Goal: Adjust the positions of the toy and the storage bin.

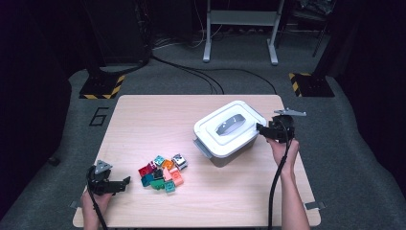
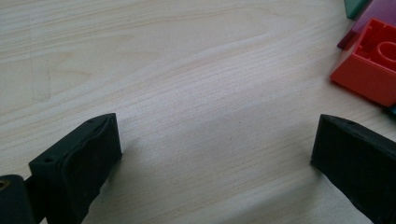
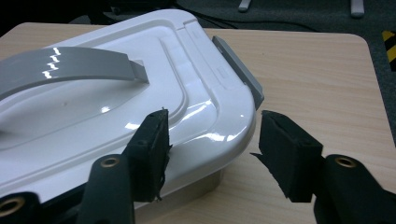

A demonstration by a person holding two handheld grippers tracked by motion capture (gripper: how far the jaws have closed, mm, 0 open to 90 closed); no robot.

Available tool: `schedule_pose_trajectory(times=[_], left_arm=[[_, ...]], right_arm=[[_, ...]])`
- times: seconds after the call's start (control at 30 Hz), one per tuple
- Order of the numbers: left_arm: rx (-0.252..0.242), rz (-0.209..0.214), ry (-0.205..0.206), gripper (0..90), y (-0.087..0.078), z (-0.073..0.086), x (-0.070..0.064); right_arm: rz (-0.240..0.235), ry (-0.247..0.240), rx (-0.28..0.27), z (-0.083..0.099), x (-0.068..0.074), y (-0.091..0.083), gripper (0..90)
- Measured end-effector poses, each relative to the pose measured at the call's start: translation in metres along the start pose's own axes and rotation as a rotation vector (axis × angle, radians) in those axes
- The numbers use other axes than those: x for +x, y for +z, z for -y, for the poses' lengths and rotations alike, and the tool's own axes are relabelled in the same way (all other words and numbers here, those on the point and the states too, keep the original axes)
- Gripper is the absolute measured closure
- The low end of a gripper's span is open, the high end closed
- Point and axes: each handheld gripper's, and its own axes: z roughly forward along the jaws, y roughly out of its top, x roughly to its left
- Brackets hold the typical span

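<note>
White lidded storage box sits right of centre on the pale wood surface, turned at an angle to the surface's edges. Lid is on; grey carry handle lies flat across its top. Grey latch is visible on the end wall in the right gripper view, and another grey latch on the opposite end in the high view.

Right gripper is at the box's right-hand corner. Right gripper view: jaws spread, one over the lid's rim, the other outside the rounded corner, so the corner of the lid lies between them. The outer jaw stands clear of the plastic; whether the inner one touches the lid cannot be told.

Left gripper rests low near the surface's front left, jaws spread wide, nothing between them but bare wood. It points toward a heap of small coloured toy bricks just beside it, left of the box and apart from it. Left gripper view: a red brick at the upper right, near the far jaw but not touching it.
</note>
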Motion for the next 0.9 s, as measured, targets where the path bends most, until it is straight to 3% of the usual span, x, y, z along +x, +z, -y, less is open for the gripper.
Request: schedule_pose_trajectory(times=[0.17, 0.3, 0.5, 0.9], left_arm=[[-0.002, 0.000, -0.003, 1.5, 0.000, 0.000, 0.000], [-0.002, 0.000, -0.004, 1.5, 0.000, 0.000, 0.000], [-0.002, -0.001, -0.004, 1.5, 0.000, 0.000, 0.000], [-0.001, -0.001, -0.004, 1.5, 0.000, 0.000, 0.000]], right_arm=[[0.051, 0.004, 0.032, -0.006, 0.003, 0.010, 50.9], [0.078, 0.012, 0.026, -0.009, 0.003, 0.013, 57.1], [0.120, -0.017, 0.008, -0.014, 0.004, 0.021, 66.5], [0.088, -0.085, 0.018, -0.031, 0.010, 0.042, 66.2]])
